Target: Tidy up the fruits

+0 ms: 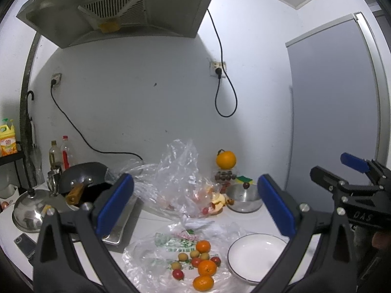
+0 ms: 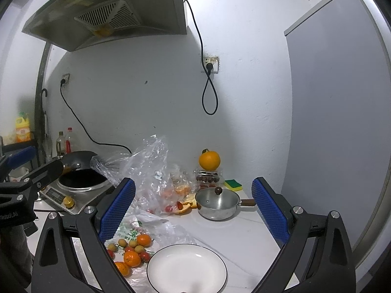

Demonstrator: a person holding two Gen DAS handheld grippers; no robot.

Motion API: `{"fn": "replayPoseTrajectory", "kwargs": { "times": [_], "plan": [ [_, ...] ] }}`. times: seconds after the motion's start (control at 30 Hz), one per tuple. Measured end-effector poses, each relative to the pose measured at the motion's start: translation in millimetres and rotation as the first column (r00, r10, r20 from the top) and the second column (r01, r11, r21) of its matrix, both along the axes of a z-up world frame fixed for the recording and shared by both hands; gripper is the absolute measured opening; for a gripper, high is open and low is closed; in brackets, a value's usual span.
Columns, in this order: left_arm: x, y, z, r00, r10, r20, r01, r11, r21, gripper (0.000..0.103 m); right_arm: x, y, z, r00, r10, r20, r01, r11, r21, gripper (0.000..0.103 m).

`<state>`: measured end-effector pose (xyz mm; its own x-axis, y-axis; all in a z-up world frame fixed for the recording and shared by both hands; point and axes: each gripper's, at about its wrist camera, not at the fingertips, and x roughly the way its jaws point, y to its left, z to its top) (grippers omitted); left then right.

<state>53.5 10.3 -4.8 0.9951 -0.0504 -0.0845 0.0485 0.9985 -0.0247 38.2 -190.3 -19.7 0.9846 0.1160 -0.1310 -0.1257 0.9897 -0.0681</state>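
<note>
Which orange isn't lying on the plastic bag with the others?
The big orange by the back wall. It sits high on a clear box, while the smaller ones lie on the bag beside the plate.

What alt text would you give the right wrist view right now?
The open right gripper hovers over a white counter, with an empty white plate just below it. Left of the plate, tangerines and small fruits lie on a plastic bag; a small steel pot stands behind.
</note>
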Motion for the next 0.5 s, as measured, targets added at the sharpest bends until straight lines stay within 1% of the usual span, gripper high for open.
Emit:
{"fn": "replayPoseTrajectory", "kwargs": {
  "times": [0.5],
  "plan": [
    [4.8, -1.0, -1.7, 1.000, 0.010, -0.006, -0.010, 1.000, -0.006, 0.102, 5.2, 0.2, -1.3, 1.000, 0.001, -0.011, -0.001, 1.000, -0.005, 0.098]
  ]
}}
